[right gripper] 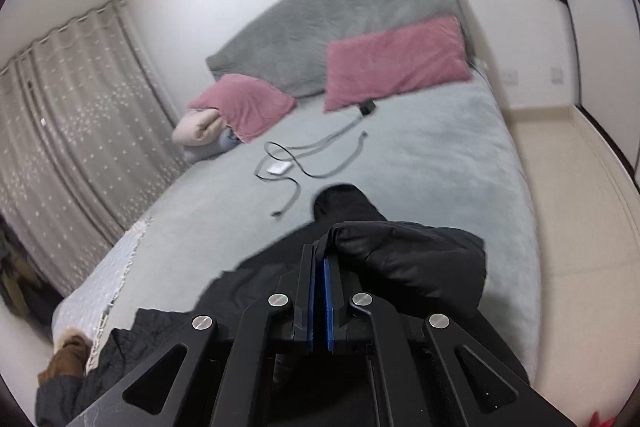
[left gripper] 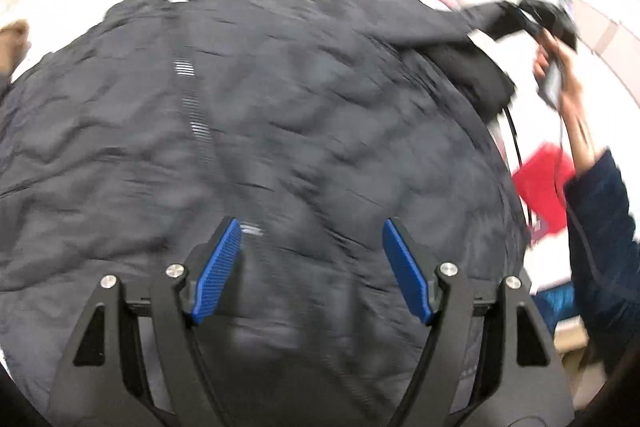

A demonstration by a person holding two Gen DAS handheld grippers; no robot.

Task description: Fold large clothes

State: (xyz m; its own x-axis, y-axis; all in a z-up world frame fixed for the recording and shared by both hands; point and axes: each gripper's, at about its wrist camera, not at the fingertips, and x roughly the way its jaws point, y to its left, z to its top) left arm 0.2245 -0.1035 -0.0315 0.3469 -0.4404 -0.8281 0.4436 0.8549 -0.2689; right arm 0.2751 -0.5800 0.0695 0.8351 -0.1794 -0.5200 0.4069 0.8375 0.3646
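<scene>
A large dark quilted jacket lies spread on the bed, its zipper running down the middle. My left gripper is open and empty, hovering just above the jacket's lower part. In the left wrist view my right gripper sits at the upper right, lifting the jacket's sleeve end. In the right wrist view my right gripper is shut on that black sleeve, held above the bed.
Two pink pillows and a grey headboard cushion are at the bed's head. A cable with a white charger lies mid-bed. A curtain hangs on the left. A red item lies beside the jacket.
</scene>
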